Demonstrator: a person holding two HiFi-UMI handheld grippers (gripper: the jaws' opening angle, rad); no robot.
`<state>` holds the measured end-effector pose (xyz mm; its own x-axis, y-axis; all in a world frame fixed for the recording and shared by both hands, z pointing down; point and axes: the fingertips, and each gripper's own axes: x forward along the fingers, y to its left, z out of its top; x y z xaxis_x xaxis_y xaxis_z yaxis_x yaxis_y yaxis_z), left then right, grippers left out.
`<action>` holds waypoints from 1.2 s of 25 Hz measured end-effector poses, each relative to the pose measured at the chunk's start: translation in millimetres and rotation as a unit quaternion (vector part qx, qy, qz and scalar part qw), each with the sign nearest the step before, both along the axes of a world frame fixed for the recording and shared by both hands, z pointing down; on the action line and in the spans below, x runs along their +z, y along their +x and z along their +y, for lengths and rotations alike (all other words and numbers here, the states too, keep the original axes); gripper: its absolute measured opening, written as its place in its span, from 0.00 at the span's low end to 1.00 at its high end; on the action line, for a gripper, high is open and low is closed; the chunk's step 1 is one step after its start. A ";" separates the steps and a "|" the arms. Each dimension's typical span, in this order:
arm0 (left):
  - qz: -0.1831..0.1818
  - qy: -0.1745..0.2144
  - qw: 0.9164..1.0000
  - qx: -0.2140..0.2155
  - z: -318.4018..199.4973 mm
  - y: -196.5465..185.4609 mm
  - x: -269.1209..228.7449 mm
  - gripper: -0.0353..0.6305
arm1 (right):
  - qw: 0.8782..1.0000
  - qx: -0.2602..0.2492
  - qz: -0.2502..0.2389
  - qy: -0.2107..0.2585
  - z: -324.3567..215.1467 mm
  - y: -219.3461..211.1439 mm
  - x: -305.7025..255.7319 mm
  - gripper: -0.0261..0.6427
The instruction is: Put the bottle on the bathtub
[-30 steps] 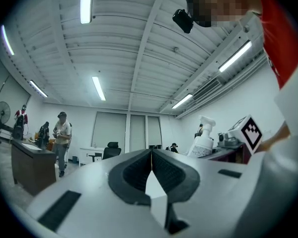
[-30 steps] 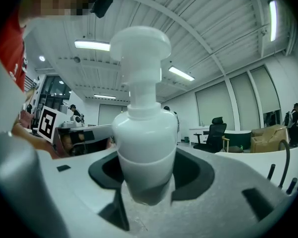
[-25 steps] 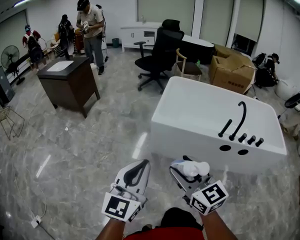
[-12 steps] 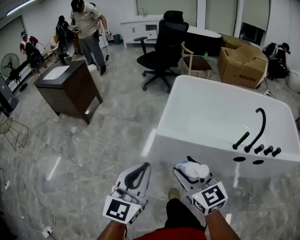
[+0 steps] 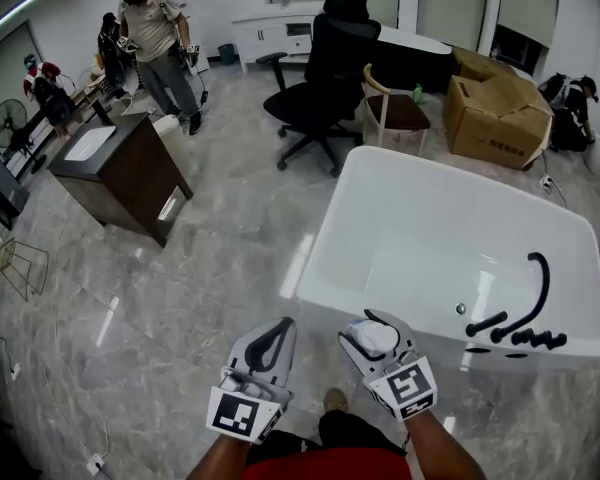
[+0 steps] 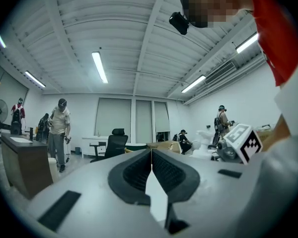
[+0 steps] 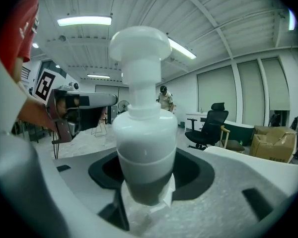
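Jaws of the right gripper (image 5: 372, 330) were clamped on the white bottle (image 7: 144, 128), upright and close to the bathtub's (image 5: 316, 256) near side. Beside it, the left gripper (image 6: 151, 168) was closed, empty.

Head view steeply down; tool views close, level, sharing black chair (image 6: 116, 142).

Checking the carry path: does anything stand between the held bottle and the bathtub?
Nothing visible does. The right claw grips the bottle close before the bathtub, whose near rim there is bare.
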<state>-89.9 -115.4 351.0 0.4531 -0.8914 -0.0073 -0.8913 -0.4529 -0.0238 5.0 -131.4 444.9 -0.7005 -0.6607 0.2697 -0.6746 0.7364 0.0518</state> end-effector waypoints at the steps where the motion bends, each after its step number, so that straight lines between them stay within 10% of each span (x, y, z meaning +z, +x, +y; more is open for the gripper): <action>1: -0.003 -0.007 1.000 0.002 -9.2 1.4 5.8 0.07 | 1.000 0.001 0.002 -0.005 -10.4 1.2 7.0 0.41; 30: -0.028 -0.118 0.992 0.024 -148.0 -16.3 157.5 0.07 | 0.988 0.022 0.077 -0.129 -157.3 -8.7 247.4 0.41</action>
<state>-106.2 -263.4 508.4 0.4888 -0.8426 0.2261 -0.8689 -0.4935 0.0393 -3.6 -288.7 692.3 -0.6103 -0.5848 0.5344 -0.7048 0.7088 -0.0293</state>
